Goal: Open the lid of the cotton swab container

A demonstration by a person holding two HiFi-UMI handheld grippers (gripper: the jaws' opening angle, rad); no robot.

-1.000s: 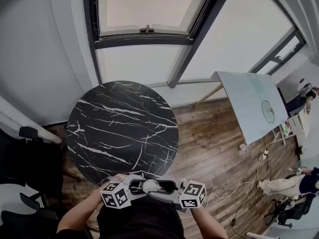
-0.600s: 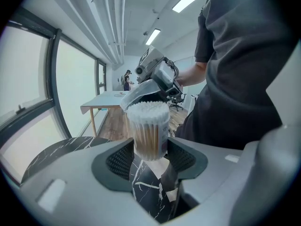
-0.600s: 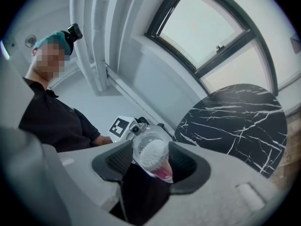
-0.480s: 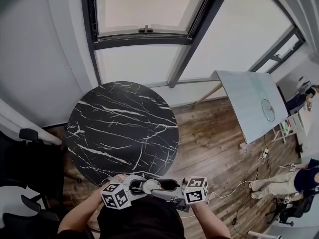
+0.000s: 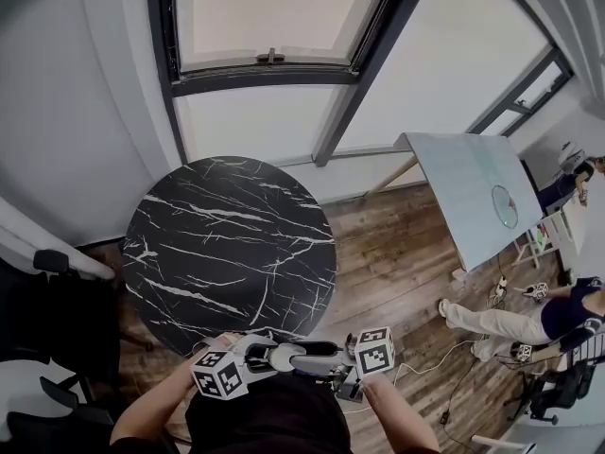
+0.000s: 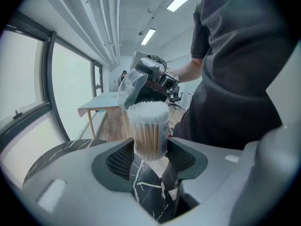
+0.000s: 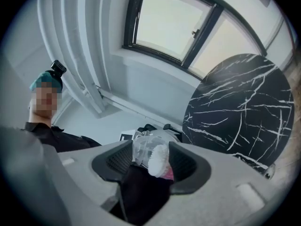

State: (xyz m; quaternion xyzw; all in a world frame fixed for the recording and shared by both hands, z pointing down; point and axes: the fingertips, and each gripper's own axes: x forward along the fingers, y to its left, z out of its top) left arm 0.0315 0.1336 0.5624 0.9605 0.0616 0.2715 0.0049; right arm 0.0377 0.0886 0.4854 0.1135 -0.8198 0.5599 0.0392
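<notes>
A round black table (image 5: 232,244) with white marble veining is the biggest thing here, and every other place is given from it. It stands on a brown wood-plank floor (image 5: 397,272). To the table's right a pale rectangular desk (image 5: 468,192) stands on thin wooden legs. Beyond the desk, well away from the table, the legs of a second person (image 5: 492,322) stretch over the planks.

At the table's near edge, the person in a dark shirt (image 5: 265,419) holds both tools close together in the air, just off the rim and nearer the body than the tabletop.

The left gripper (image 6: 150,158) is clamped on the clear cylindrical plastic cotton swab container (image 6: 150,138). Its two dark ribbed pads press the lower wall on either side, and the container stands upright between them. A strip of the table's marble shows below it, not touching it. The container is packed with cotton swabs (image 6: 148,111), whose white tips form a dome at the open top.

The right gripper (image 7: 149,160) faces the left one from the other side and is closed on the clear plastic lid (image 6: 130,87). The lid is tilted up off the mouth and meets the container only at the rim on the side away from the person's body.
</notes>
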